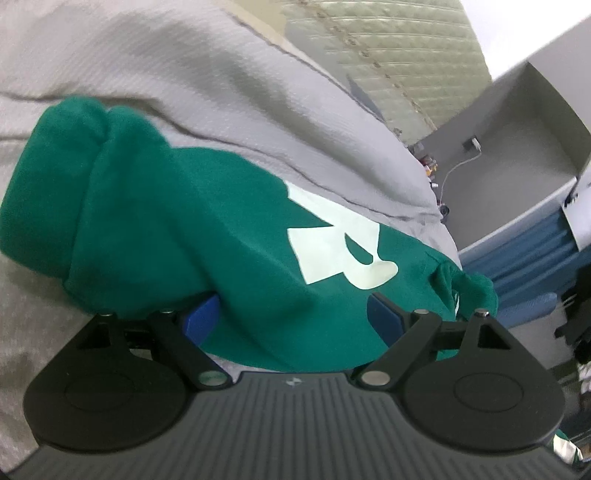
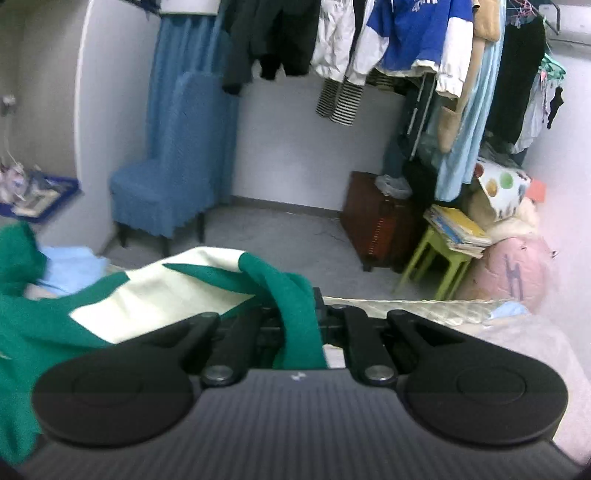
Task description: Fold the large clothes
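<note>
You can read one large white "R" (image 1: 340,240) on the green sweatshirt (image 1: 166,229), lying tilted; the blue jacket's (image 2: 417,29) white lettering at 12 o'clock is illegible.

The left gripper (image 1: 291,314) stands wide open — its two blue fingertip pads (image 1: 201,314) sit far apart, with the black linkage arms splayed outward from the ribbed grey body. Green sweatshirt (image 1: 166,229) fabric lies between and partly over the pads, not pinched by them. The right gripper (image 2: 295,317) is drawn together — its linkage arms fold inward toward the centre and the fingertips are hidden under a fold of the same green cloth, which is clamped between them and drapes back over the body
</note>
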Tool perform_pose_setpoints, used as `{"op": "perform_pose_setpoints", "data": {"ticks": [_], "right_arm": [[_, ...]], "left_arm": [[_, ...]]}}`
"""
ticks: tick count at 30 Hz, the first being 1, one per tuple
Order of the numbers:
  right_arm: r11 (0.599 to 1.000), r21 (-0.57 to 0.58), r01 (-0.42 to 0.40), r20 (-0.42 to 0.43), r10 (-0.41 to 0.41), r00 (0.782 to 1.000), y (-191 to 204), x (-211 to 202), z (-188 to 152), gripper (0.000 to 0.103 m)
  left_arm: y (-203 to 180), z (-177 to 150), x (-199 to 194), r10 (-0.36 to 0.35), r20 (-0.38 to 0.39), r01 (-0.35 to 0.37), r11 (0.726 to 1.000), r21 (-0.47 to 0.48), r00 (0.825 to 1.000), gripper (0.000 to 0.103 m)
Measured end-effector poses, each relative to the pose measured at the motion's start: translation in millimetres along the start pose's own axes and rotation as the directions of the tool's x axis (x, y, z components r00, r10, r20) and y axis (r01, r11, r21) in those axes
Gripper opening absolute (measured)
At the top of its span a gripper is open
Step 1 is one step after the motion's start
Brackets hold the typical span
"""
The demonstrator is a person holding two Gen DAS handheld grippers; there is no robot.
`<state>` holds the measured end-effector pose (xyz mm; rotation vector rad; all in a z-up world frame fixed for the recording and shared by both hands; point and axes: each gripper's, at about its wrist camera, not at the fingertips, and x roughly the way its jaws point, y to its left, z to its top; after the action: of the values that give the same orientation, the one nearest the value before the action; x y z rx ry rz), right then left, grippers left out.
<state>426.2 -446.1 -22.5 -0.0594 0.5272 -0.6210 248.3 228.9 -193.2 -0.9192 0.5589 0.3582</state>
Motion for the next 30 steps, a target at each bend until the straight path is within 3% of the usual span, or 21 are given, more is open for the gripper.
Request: {"op": "perform_pose_setpoints", "data": {"ticks": [5,9,15,20,23,25,30], "right_arm": [[0.997,-0.054,0.051,-0.02,-0.052,0.998,2,62,-38,0.01],[0.997,-0.051,0.06,-0.074,-0.064,0.995,5,101,-70,0.01],[0.999,0.045,0.03,-0.136,-0.024,0.99,10,118,-105,0.012],[0.982,0.184,0.052,-0.121,-0.03,0.992,5,97,-106,0.015],[0.981,0.18,0.074,-0.114,-0.054,0.992,10,71,-107,0.041],[0.981,0.188,0.049,-0.099,-0.031,0.995,11,52,-110,0.069],[0.974,0.209,-0.088,-0.101,0.111,0.989,20,-18,-122,0.071]], "left_arm": [[-33,-6,1,-0.002,0.044,-0.006,0.983,0.183,0.999,0.089],[-48,-15,15,0.014,0.049,-0.027,0.965,0.262,0.999,0.089],[-56,-22,36,0.052,0.031,-0.059,0.948,0.313,0.998,0.089],[-58,-26,42,0.06,0.012,-0.061,0.936,0.346,0.998,0.089],[-56,-26,40,0.04,-0.018,-0.031,0.938,0.347,0.999,0.089],[-57,-26,42,0.026,-0.081,0.005,0.93,0.368,0.996,0.089],[-54,-32,39,0.01,-0.163,0.054,0.922,0.383,0.987,0.089]]}}
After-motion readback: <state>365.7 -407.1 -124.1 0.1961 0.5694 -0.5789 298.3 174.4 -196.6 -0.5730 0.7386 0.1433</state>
